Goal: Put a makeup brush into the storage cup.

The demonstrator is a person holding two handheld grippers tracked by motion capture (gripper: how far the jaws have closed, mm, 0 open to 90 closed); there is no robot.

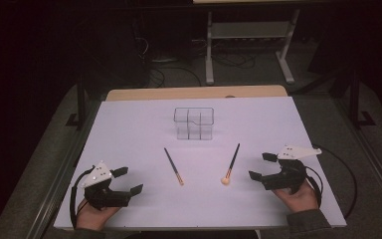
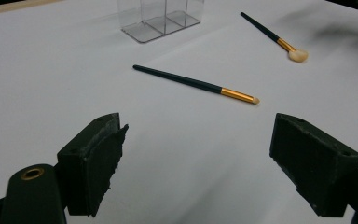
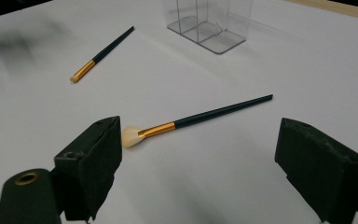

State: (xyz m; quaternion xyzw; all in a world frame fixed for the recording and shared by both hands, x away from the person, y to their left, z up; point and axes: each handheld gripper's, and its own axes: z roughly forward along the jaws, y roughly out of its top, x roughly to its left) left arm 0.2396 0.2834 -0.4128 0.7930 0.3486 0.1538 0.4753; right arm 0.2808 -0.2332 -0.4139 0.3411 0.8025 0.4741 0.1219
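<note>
1. Brushes: 2 of them lie flat on the white surface, well apart from each other, their handles slanting toward the clear organizer behind them.
2. The thin brush lies left of centre, its small pale tip pointing at the near edge (in the left gripper view it lies ahead of the fingers, gold band and tip to the right).
3. The fan brush lies right of centre, its cream bristle head nearest the person; in the right gripper view that head sits just beside the left finger, though whether they touch I cannot tell.
4. The left gripper rests low near the front left corner of the surface, fingers spread wide with nothing between them.
5. The right gripper sits near the front right, just beside the fan brush's head, fingers likewise wide apart and holding nothing.
6. The organizer stands upright toward the far middle of the surface, its compartments see-through.
</note>
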